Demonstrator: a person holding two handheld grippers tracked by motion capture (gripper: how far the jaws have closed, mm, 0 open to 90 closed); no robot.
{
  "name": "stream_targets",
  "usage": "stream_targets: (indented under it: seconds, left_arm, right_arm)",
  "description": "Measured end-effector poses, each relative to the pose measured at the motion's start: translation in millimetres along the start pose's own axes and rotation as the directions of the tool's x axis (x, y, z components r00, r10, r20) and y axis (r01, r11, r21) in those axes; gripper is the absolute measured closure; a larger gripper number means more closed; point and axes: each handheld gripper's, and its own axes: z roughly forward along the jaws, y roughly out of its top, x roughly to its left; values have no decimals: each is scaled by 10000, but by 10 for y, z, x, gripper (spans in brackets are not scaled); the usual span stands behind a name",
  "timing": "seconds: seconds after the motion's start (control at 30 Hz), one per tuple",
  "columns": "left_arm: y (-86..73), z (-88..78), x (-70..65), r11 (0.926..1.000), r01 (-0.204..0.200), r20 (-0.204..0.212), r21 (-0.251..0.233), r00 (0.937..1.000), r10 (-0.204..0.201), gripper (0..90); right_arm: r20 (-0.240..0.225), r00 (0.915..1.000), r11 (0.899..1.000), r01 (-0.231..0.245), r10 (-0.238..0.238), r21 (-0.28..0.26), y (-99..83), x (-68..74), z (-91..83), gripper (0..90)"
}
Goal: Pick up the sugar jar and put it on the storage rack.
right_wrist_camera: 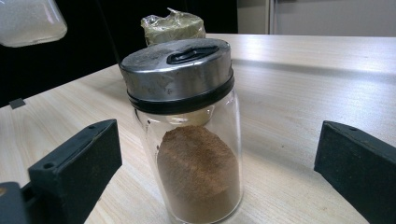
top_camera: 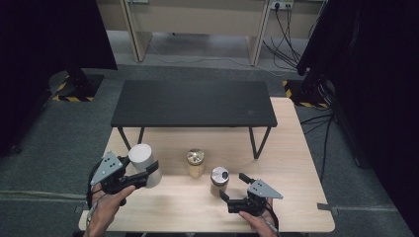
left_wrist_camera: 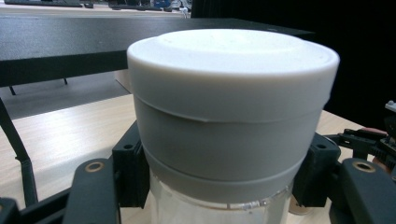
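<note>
Wood table [top_camera: 291, 163] over grey carpet [top_camera: 59, 143]

- White-lidded jar [top_camera: 143, 163]: a wide clear container with a thick white lid and a grey band beneath it. It stands upright at lower left of the high view, raised off the wooden tabletop; in the left gripper view [left_wrist_camera: 232, 116] it sits centre frame, black pads pressing on its sides just under the band.
- Spice jar [top_camera: 219, 180]: a clear glass shaker with a metal flip lid, about half full of brown powder, upright on the table at lower centre; centre frame in the right gripper view [right_wrist_camera: 189, 130].
</note>
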Motion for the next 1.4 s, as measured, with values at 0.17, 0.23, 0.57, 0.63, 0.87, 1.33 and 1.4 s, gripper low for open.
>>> stream_targets:
  seconds: [0.17, 0.23, 0.57, 0.63, 0.87, 1.33, 1.4]
  left_arm:
    - [35, 14, 26, 10000, 18, -47, -9, 10000, -18, 348]
    - [55, 17, 36, 10000, -41, -71, -8, 10000, 41, 348]
    - [239, 18, 56, 9997, -254, -148, -41, 9996, 253, 348]
    - [275, 21, 65, 9996, -284, -144, 13, 9995, 284, 348]
    - [355, 43, 96, 9994, -320, -145, 131, 9994, 322, 349]
    - [579, 77, 145, 9998, -201, -21, 70, 9998, 201, 349]
    - [618, 79, 151, 9997, -216, -14, 75, 9998, 216, 349]
  right_arm:
    - [1, 10000, 10000, 12, -12, 7, 0, 2, 0, 8]
    - [4, 10000, 10000, 15, -15, 8, 0, 2, 0, 8]
    - [1, 10000, 10000, -9, 9, -1, 0, 0, 0, 8]
    - [-1, 10000, 10000, -15, 15, -5, 0, 0, 0, 8]
    - [-9, 10000, 10000, 2, -2, 1, 0, 2, 0, 8]
    - [-16, 10000, 10000, -3, 3, 3, 0, 1, 1, 8]
    - [-20, 10000, 10000, -14, 14, 2, 1, 0, 2, 8]
